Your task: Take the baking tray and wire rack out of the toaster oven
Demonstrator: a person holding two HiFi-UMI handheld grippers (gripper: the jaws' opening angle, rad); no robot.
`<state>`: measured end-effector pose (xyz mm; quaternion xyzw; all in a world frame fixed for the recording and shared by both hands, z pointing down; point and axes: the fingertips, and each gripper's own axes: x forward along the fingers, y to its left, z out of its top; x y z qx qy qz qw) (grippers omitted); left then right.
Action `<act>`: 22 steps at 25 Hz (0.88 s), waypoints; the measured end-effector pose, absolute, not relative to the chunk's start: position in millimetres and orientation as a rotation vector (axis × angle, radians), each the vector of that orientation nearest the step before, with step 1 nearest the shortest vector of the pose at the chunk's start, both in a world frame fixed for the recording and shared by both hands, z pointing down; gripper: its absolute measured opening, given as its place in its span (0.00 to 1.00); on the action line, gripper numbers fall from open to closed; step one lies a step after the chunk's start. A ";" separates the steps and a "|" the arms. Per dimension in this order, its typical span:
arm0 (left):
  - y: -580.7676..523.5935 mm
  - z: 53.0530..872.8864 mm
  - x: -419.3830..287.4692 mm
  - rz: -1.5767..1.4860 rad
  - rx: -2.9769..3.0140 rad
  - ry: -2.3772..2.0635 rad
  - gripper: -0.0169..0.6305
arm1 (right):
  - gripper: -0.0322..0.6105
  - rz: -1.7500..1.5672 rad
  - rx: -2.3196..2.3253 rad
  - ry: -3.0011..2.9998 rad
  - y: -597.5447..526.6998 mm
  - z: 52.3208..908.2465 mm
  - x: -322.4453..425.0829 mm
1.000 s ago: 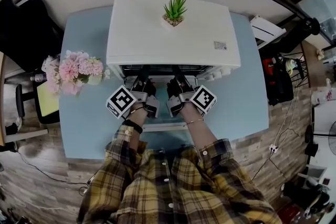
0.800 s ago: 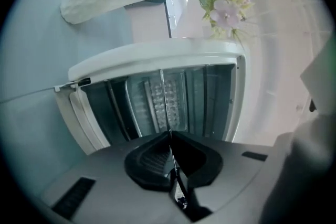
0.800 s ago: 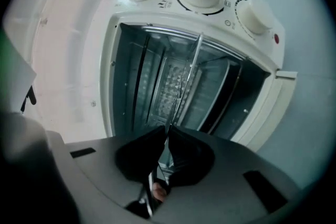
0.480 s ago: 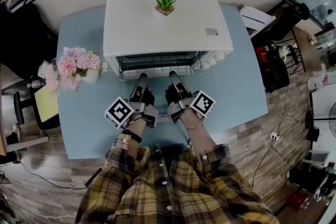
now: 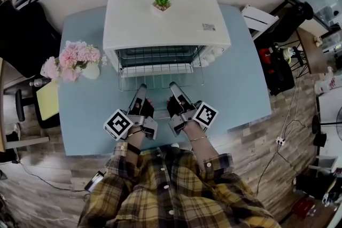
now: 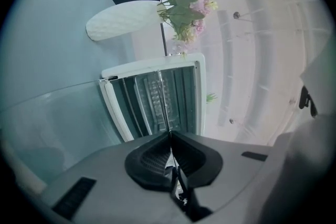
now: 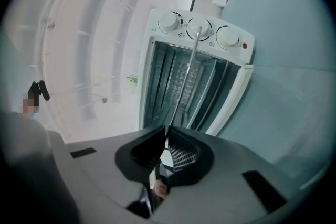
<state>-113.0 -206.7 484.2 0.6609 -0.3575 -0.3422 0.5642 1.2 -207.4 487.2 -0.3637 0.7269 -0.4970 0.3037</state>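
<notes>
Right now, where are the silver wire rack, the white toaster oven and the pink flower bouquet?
silver wire rack [image 5: 160, 78]: head view, on the front part outside the oven.
white toaster oven [image 5: 144, 24]: head view, on its flat top.
pink flower bouquet [image 5: 80, 56]: head view, on the blossoms.

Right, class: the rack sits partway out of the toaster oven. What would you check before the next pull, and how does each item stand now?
1. Left gripper shut on the front wire of the wire rack: ok.
2. Right gripper shut on the same front wire: ok.
3. Rack free of the toaster oven: not ok, its rear is inside.
4. Flowers apart from the rack's path: ok, they stand left of the oven.
5. Baking tray's place: cannot tell; no view shows it plainly.
</notes>
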 end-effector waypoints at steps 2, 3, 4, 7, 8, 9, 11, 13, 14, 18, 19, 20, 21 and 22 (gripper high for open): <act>-193.9 482.4 -113.8 -0.806 1.563 -0.863 0.03 | 0.08 -1.329 -0.948 1.939 -195.7 484.8 0.9; -186.4 480.6 -113.0 -0.820 1.558 -0.866 0.03 | 0.09 -1.332 -0.941 1.952 -188.9 483.1 1.3; -178.8 478.8 -111.6 -0.834 1.551 -0.866 0.03 | 0.08 -1.335 -0.932 1.965 -182.1 481.0 2.2; -158.3 474.0 -107.3 -0.847 1.556 -0.883 0.03 | 0.09 -1.351 -0.903 1.981 -163.5 475.8 6.0; -152.3 472.4 -106.5 -0.849 1.558 -0.888 0.03 | 0.09 -1.358 -0.896 1.981 -157.8 474.8 6.6; -146.4 470.9 -105.8 -0.848 1.561 -0.893 0.03 | 0.08 -1.364 -0.890 1.981 -152.1 474.0 7.0; -133.2 469.6 -103.8 -0.835 1.570 -0.910 0.03 | 0.09 -1.374 -0.876 1.978 -139.8 473.4 8.7; -118.4 468.9 -99.7 -0.830 1.577 -0.920 0.03 | 0.09 -1.381 -0.862 1.974 -125.9 473.8 12.5; -111.8 468.0 -97.1 -0.835 1.581 -0.919 0.03 | 0.09 -1.379 -0.856 1.977 -119.2 473.5 15.1; -92.8 465.2 -83.5 -0.828 1.611 -0.912 0.03 | 0.09 -1.363 -0.853 1.972 -97.2 472.1 30.3; -88.8 465.0 -77.9 -0.817 1.620 -0.907 0.03 | 0.09 -1.358 -0.862 1.963 -92.2 472.8 36.3; -85.3 464.8 -71.4 -0.807 1.631 -0.898 0.03 | 0.09 -1.352 -0.871 1.952 -87.2 473.5 43.1; -82.0 464.4 -64.0 -0.797 1.641 -0.886 0.03 | 0.09 -1.345 -0.881 1.939 -82.4 473.9 50.6; -79.0 464.1 -55.9 -0.789 1.650 -0.871 0.03 | 0.09 -1.337 -0.894 1.927 -77.6 474.0 58.8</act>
